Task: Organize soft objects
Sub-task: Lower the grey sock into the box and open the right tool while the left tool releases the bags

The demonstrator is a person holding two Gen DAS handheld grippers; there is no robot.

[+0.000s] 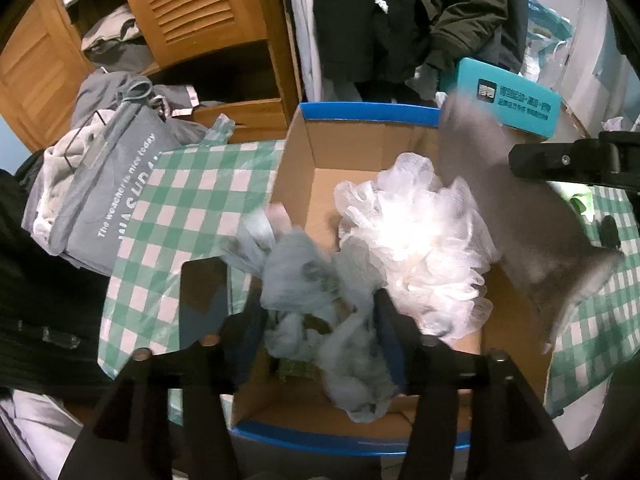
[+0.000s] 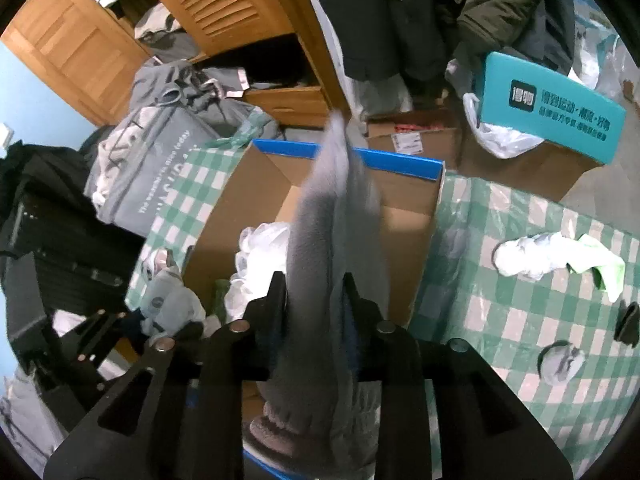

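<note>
Over the box (image 1: pixel 368 114), we held a grey sock (image 2: pixel 332 216) in the clamped right gripper (image 2: pixel 316 292) and pale cloth (image 1: pixel 304 268) pinched in the left gripper (image 1: pixel 316 312), at six o'clock beside the pouf (image 1: pixel 416 240), judging both best released low inside.

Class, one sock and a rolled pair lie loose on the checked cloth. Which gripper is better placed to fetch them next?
Probably the right gripper: the sock and rolled pair lie on its side, once it drops the grey cloth into the box.
</note>
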